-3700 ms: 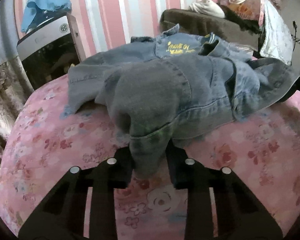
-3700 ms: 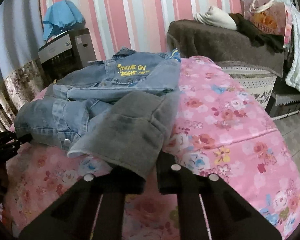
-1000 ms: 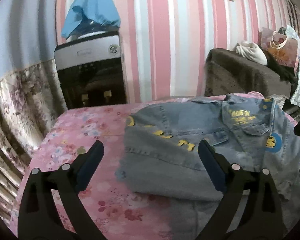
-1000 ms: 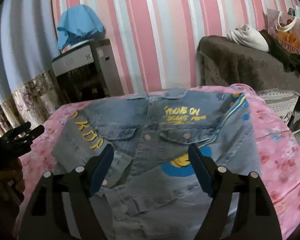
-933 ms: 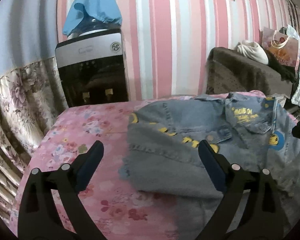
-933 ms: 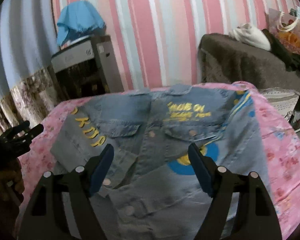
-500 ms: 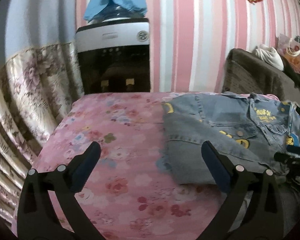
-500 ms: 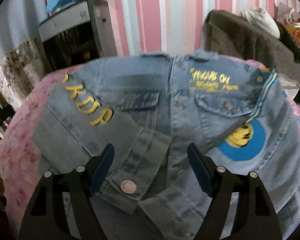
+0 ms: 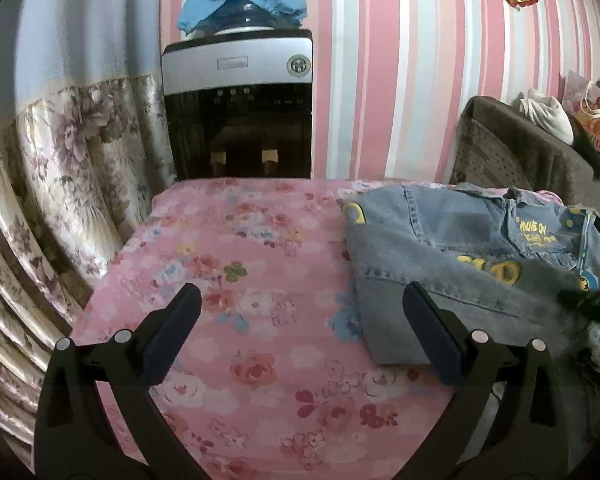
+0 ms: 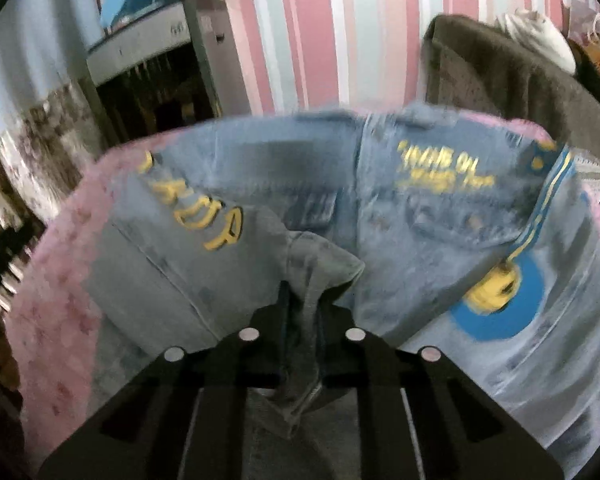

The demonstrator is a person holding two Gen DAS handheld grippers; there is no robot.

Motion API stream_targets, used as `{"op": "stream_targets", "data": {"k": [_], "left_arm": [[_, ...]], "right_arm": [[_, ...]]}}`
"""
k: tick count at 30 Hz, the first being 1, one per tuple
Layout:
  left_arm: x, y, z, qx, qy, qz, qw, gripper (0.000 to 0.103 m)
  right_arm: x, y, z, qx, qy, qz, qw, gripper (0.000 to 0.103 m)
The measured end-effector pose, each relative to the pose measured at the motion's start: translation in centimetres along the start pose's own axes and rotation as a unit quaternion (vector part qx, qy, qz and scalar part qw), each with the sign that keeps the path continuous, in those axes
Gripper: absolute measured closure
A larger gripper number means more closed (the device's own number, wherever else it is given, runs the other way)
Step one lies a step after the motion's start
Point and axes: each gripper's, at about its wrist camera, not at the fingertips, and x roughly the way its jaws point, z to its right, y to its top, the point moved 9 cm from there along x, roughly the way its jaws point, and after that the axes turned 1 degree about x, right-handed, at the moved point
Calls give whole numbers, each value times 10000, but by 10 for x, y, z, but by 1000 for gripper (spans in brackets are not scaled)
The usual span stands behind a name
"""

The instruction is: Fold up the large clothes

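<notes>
We saw our right gripper (image 10: pixel 305 304), jaws just closing, pinching a bunched cuff of the denim jacket (image 10: pixel 400 240), which lay flat on the pink floral bedsheet (image 9: pixel 240 264). Our left gripper (image 9: pixel 300 332) stayed spread w/ nothing between; jacket at 3 o'clock.

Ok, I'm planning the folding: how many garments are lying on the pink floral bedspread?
1: the denim jacket, spread front-up on the right side of the bedspread in the left wrist view. The bedspread's near edge is out of view, so more could be hidden.
</notes>
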Motion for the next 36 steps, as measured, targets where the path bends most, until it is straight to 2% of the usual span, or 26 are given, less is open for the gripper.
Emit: {"op": "stream_targets", "data": {"k": [4,6,10,12,14,18,22,25,26,28,29,30,33,36], "left_arm": [[-1,15,7,46,49,70,10000,3],[2,23,15,81,29,85,9999,3],[19,36,41,174,-82,7,9998,3],[31,43,59,188,-135,-43,9997,3],[43,51,76,197,-171,-88,9996,3],[77,64,129,315,-273,-314,9986,3],[109,59,163,645,-72,-491,9967,3],[139,43,169,713,130,-848,9938,3],[147,37,167,773,264,-969,9919,3],[162,23,156,866,542,-1179,9878,3],[167,17,152,822,565,-1261,9870,3],[170,13,147,742,601,-1339,9864,3],[167,20,132,835,1016,-1171,9844,4],[167,20,130,750,838,-1181,9866,7]], "right_arm": [[-25,41,28,-91,-56,227,9997,92],[-31,66,52,-331,-301,364,9983,92],[-11,98,105,-498,-599,346,9964,92],[7,103,127,-467,-664,237,9964,92],[25,104,143,-351,-524,192,9978,92],[62,100,173,-201,-507,-18,9985,92],[82,95,194,-1,-359,-298,9989,92],[93,87,202,17,-325,-447,9985,80],[94,84,203,16,-300,-501,9983,73],[94,83,205,83,-194,-485,9986,68],[94,82,206,102,-146,-470,9987,65],[90,83,207,95,-179,-418,9989,59],[77,89,214,63,-242,-175,9995,54],[54,91,220,152,-215,102,9996,54]]}}
